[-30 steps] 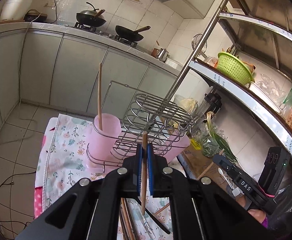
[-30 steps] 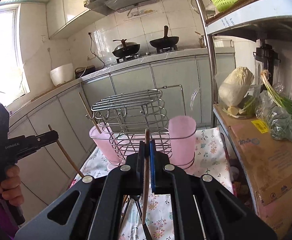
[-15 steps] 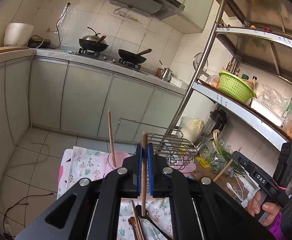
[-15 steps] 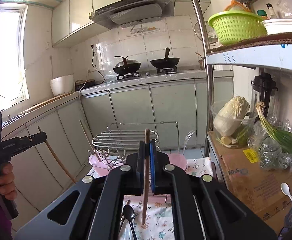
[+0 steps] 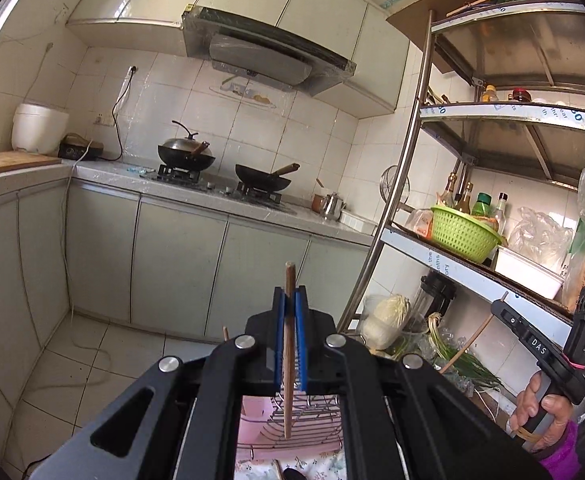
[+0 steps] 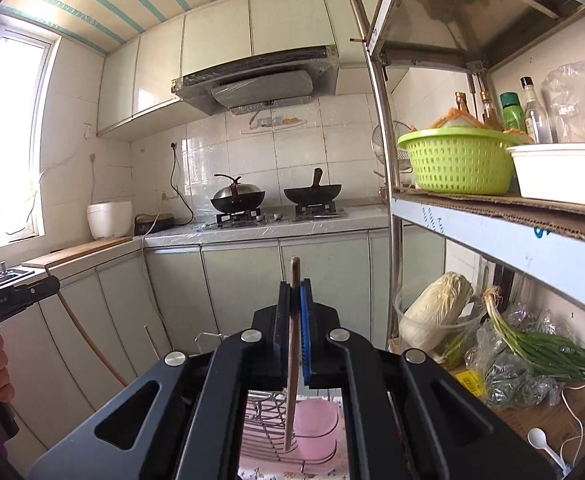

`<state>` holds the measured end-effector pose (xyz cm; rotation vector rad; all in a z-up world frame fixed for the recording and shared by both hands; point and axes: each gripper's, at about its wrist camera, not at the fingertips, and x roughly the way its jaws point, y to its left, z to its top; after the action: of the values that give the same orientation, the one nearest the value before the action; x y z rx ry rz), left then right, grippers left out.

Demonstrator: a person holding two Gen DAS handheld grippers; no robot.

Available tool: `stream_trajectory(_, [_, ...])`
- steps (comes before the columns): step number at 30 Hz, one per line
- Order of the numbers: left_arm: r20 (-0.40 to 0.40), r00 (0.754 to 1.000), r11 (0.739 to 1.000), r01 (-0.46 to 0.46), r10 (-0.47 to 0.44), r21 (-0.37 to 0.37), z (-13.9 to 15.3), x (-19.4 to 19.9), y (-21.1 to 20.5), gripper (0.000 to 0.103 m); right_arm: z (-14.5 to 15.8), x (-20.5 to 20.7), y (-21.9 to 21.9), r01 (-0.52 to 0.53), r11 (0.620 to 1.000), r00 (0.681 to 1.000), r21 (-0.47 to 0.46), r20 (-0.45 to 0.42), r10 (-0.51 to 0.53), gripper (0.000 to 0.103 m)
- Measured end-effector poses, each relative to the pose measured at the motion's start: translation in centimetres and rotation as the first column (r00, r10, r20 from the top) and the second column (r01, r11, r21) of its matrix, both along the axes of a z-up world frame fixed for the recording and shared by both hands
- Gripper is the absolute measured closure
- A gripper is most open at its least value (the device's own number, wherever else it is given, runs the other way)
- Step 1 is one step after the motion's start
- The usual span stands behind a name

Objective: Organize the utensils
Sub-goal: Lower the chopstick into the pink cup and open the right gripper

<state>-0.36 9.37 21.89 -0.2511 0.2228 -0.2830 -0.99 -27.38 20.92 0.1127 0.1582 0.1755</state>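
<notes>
My left claw is clenched on a thin brown wooden chopstick, pinned upright between its blue ribbed pads; the stick's tip pokes above the pads and its lower end hangs over the silver wire utensil rack. My right claw grips a second brown wooden chopstick the same way, lower end over the same rack.

Containers: a translucent pink plastic cup sits in the rack's wire ring, just beside my right chopstick. I cannot tell its contents. Another pink cup shows at the rack's other end. A further wooden stick rises behind my left claw; its base is hidden. The rack stands on a white floral cloth.

On the steel shelf: a lime green perforated plastic basket holding something orange-edged, a white rectangular plastic tub, glass bottles. Below: a pale cabbage in a clear tub, green onions in a plastic bag.

Writing: "DAS" on the right claw's black body, seen from the left wrist view.
</notes>
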Motion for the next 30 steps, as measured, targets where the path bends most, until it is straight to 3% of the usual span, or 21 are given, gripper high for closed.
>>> stream_trajectory(7, [0.030, 0.998, 0.998, -0.052, 0.051, 0.020, 1.1, 1.5, 0.3, 0.098, -0.1, 1.8, -0.8, 0.050, 0.999, 0.998, 0.002, 0.029, -0.050, 0.098])
stream_trajectory(13, [0.051, 0.994, 0.992, -0.103, 0.099, 0.073, 0.5, 4.1, -0.7, 0.098, -1.7, 4.7, -1.1, 0.063, 0.998, 0.998, -0.002, -0.009, -0.063, 0.098])
stream_trajectory(20, [-0.042, 0.993, 0.984, -0.099, 0.106, 0.147, -3.4, 8.3, -2.7, 0.098, -5.7, 8.2, -1.3, 0.055, 0.998, 0.987, 0.000, -0.150, -0.055, 0.098])
stream_trajectory(30, [-0.199, 0.974, 0.982, -0.076, 0.110, 0.172, -9.3, 12.2, -3.2, 0.098, -10.1, 11.0, -1.7, 0.045, 0.999, 0.952, 0.019, -0.304, -0.037, 0.098])
